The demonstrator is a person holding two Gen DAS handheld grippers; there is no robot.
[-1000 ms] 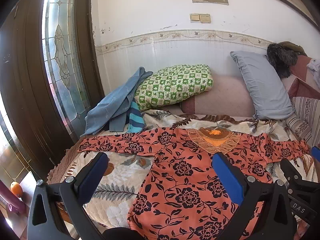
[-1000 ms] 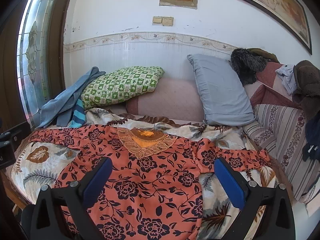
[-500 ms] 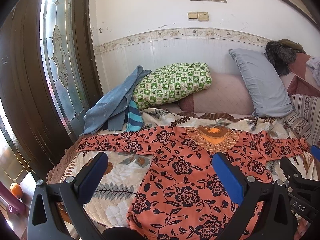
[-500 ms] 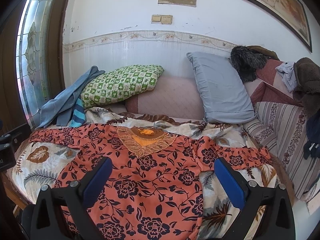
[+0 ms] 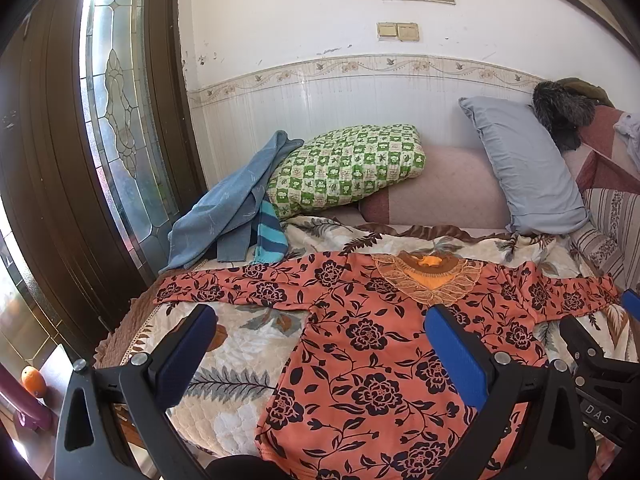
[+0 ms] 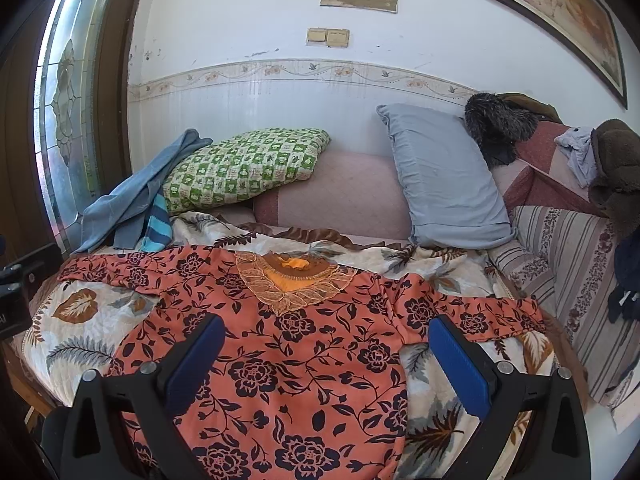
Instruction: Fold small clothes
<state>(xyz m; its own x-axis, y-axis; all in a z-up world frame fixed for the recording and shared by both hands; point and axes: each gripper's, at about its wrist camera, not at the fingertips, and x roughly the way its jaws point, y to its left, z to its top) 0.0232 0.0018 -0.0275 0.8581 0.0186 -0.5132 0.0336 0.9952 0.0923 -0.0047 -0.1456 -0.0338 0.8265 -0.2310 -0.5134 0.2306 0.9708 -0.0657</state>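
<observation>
Orange cloth with black flowers covers most of the near bed: a small dress (image 5: 384, 344) lies flat and face up on a pale bedspread (image 5: 240, 344) printed with leaves, its 2 sleeves stretched out to either side and its lace-trimmed neckline (image 5: 428, 276) toward the pillows. The left gripper (image 5: 320, 332) hovers above the dress with its blue pads (image 5: 456, 352) spread wide and nothing between them; 1 pad sits over the bedspread beside the left sleeve, the other over the chest of the dress. The right gripper (image 6: 324, 336) hangs over the middle and right side of the dress, its fingers also wide apart and empty, the right pad (image 6: 460, 364) above the spot where the right sleeve (image 6: 480, 316) meets the body. At the head of the bed, a green checked pillow (image 5: 344, 168) leans on a pink bolster (image 5: 436, 188), and a grey-blue pillow (image 5: 524, 168) stands against the wall. A blue cloth (image 5: 232, 200) and a striped piece (image 5: 270, 236) are heaped beside the green pillow, just behind the left sleeve, next to a dark wooden door (image 5: 60, 160) with patterned glass
</observation>
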